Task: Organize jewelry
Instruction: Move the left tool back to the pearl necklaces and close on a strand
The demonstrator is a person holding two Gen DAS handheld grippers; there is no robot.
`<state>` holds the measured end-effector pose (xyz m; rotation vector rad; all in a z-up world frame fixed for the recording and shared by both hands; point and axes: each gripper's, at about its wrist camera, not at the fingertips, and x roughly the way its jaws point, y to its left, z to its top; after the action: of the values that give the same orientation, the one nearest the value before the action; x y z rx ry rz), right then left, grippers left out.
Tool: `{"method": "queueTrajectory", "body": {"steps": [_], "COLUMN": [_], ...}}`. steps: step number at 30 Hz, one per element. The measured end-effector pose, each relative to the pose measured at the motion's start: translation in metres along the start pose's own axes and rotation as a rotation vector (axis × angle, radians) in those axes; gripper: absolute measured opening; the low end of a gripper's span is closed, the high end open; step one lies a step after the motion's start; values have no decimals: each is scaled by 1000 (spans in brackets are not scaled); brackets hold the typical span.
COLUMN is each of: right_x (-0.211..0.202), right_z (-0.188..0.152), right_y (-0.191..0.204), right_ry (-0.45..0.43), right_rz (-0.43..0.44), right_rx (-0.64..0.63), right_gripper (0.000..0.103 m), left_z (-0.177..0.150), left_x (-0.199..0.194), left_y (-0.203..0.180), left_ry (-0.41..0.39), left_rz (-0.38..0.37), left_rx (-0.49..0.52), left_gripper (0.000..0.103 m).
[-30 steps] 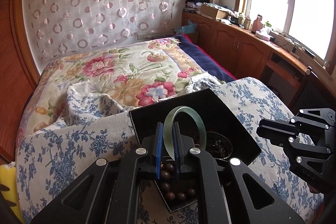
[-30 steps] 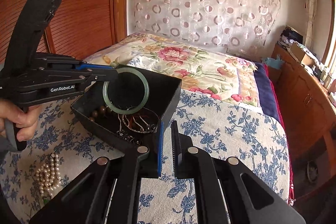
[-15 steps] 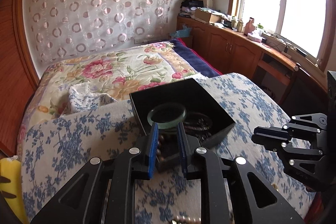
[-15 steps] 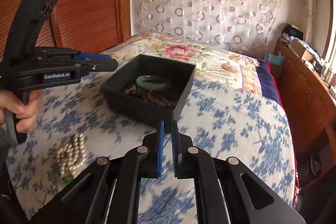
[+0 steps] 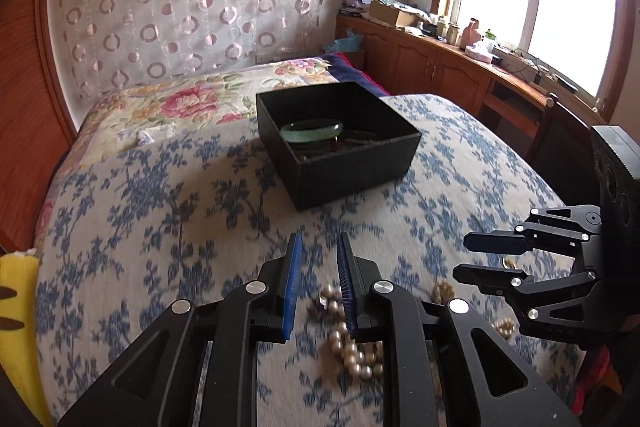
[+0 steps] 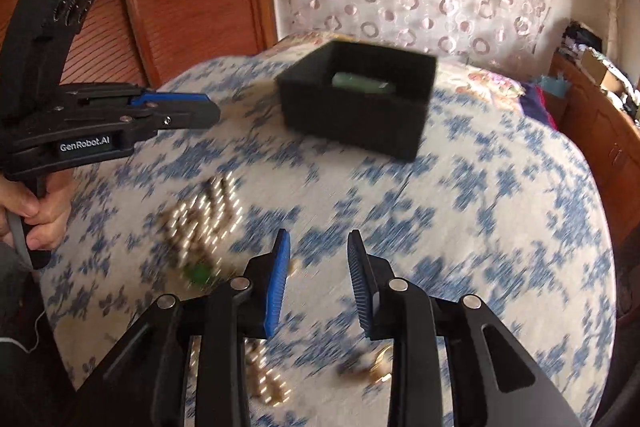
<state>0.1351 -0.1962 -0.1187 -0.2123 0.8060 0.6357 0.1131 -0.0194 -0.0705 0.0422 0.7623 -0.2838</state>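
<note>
the landmark here is the square black open-topped box [image 5: 340, 143] standing on the blue-flowered cloth [image 5: 160, 195], with a pale green jade-like bangle [image 5: 312, 129] already lying inside on top of some darker pieces that are hard to make out. so part of the sorting looks done. nearer the camera than the box, and to its left, the left gripper [image 5: 318, 247] hovers with its blue-padded jaws a little apart and nothing between them; a string of cream pearl beads [image 5: 352, 343] lies on the cloth just beneath it. to the right of that, the right gripper [image 6: 318, 241] has just been spreading its jaws, also empty, above a small gold-coloured piece [image 6: 378, 367], too blurred to identify. these loose pieces remain outside the box, so several pick-ups are probably left.
</note>
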Motion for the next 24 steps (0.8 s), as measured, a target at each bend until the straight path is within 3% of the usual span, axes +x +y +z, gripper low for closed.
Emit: {"method": "queueTrajectory", "body": {"steps": [7,9,12,15,24], "right_x": [8,9,9,8,8], "right_z": [-13,-13,-15,-15,-17], "right_y": [15,17,17,11,3], "right_ry": [58,61,59,55,49], "right_rz": [12,4,-17,-91,-80], "right_rx": [-31,-44,-49,-36,-10], "right_gripper": [22,8,7,5,6], "left_z": [-34,-40,-48,-52,-59], "left_x": [-8,-9,-9,-9,-1], "left_y": [-6,-7,-8,-11,-20], "left_ry": [42,50,62,75,98], "left_rz": [1,-1,-6,-20,-46], "left_rx": [8,9,8,5,-1], "left_gripper": [17,18,18,18,18]}}
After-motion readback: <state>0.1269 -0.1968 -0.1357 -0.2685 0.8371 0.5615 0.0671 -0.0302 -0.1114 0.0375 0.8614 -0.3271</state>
